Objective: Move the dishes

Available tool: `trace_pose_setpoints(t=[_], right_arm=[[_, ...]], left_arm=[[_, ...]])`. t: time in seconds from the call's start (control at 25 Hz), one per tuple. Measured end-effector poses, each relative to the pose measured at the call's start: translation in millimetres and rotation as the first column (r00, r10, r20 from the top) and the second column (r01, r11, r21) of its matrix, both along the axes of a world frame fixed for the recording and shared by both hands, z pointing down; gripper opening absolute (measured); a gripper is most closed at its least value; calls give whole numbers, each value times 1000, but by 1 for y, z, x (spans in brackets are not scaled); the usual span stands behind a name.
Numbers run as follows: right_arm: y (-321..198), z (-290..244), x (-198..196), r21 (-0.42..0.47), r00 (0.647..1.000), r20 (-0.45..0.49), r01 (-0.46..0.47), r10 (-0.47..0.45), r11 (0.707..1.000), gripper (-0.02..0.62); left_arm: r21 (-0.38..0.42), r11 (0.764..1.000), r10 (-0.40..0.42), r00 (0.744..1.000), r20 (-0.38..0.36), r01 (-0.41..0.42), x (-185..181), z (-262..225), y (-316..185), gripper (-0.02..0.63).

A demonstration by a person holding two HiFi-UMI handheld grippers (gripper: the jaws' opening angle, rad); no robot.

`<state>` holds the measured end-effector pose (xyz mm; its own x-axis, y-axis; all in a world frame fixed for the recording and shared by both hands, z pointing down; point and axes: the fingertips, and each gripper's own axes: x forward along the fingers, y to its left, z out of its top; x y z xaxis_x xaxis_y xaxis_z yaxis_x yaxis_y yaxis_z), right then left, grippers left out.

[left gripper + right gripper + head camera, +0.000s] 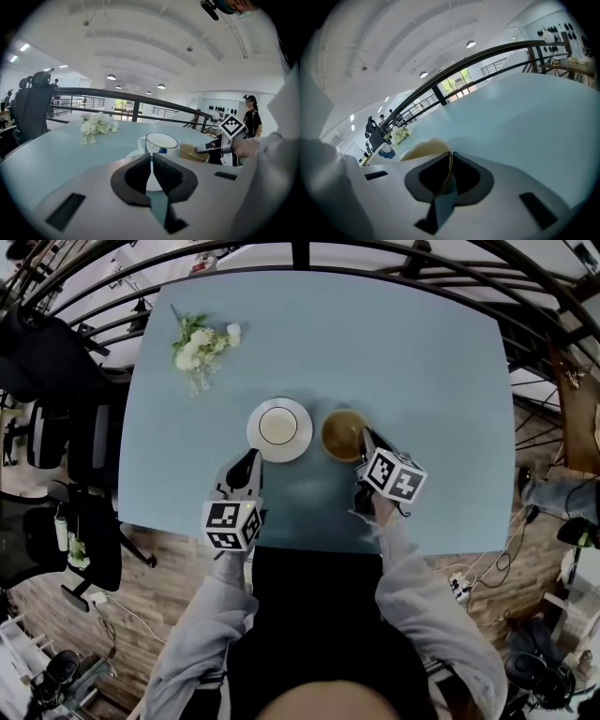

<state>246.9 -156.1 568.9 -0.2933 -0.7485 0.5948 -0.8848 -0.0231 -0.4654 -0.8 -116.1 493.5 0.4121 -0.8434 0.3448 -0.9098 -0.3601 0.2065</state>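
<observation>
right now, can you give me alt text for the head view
A person holds two grippers over a pale blue table: the right gripper clamps the rim of a tan bowl, the left gripper a white saucer bearing a cup. White flowers lie far left.

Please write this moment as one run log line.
left gripper: shut on saucer rim, cup on saucer | right gripper: shut on bowl rim | flowers: apart, far-left table

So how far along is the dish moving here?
Nothing visibly done yet. In hand: the right gripper clamps the rim of the brown bowl; the left gripper looks closed on the saucer under the white cup. Left: carrying both; their destination isn't shown.
</observation>
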Motion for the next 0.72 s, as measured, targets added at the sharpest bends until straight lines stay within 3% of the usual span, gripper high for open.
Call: trace_pose_setpoints(t=[0.32, 0.6, 0.72], right_arm=[[-3, 9, -5, -4, 1000, 11, -1, 1, 1000, 52], [-3, -4, -10, 48, 999, 40, 15, -17, 999, 257], [-1, -25, -8, 104, 1000, -7, 14, -13, 995, 287]], left_arm=[[-15, 1000, -2, 1000, 2, 2, -3, 6, 0, 28], [-14, 1000, -6, 1000, -11, 6, -7, 5, 5, 28], [-9, 1000, 5, 1000, -24, -5, -11, 2, 7, 28]])
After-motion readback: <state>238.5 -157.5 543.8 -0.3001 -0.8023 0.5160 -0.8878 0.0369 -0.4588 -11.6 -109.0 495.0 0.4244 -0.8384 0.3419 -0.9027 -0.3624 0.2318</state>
